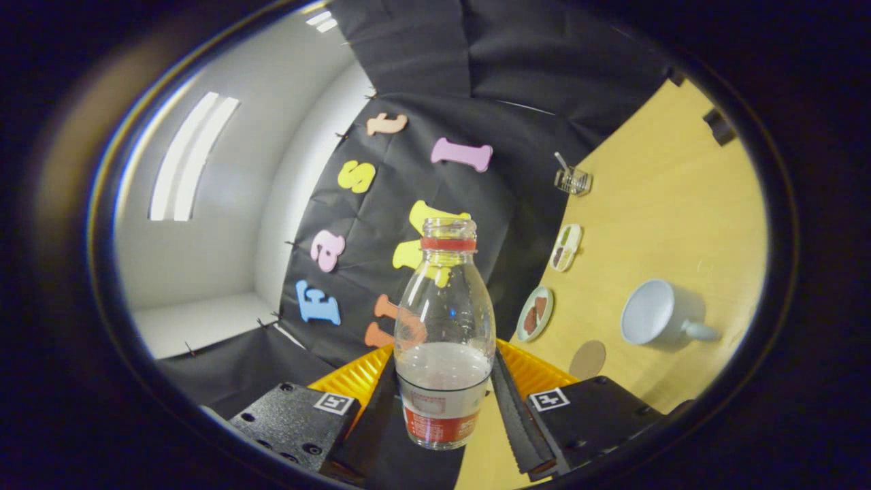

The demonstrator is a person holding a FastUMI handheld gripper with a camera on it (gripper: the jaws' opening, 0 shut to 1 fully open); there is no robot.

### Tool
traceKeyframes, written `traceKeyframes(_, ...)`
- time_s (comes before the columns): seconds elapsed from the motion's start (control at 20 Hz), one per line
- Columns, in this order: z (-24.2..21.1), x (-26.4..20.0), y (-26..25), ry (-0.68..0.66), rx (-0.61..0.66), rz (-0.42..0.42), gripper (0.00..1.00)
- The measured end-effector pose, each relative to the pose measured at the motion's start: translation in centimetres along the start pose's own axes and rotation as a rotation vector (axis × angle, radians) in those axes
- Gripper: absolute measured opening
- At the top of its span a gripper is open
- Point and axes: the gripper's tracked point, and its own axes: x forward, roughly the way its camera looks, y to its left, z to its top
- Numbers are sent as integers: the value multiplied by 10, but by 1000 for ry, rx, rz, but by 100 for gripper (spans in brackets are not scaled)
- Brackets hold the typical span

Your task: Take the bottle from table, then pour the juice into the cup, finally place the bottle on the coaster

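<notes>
Fingers [446, 401] are clamped on both sides of the bottle's lower body | bottle [445, 340] is held tilted above the desk [667, 204], uncapped, red neck ring, red-and-white label unreadable | small dishes [535, 313] are set beyond | coaster [587, 359] lies just before the cup [654, 312], which stands further right.

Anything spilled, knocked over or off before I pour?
No spill visible. The bottle sits gripped between the gripper fingers, open-topped. The cup stands beyond them, the coaster bare beside it.
</notes>
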Motion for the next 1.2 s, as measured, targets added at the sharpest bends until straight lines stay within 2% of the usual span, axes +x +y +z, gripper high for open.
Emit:
traceKeyframes(0.45, 33, -8, 26, -22, -562, -68, 79)
traceKeyframes(0.7, 30, 12, 30, -2, -801, -88, 79)
traceKeyframes(0.9, 11, 30, 31, 38, -919, -83, 80)
traceKeyframes(1.2, -26, 66, 0, 82, -1021, -60, 81)
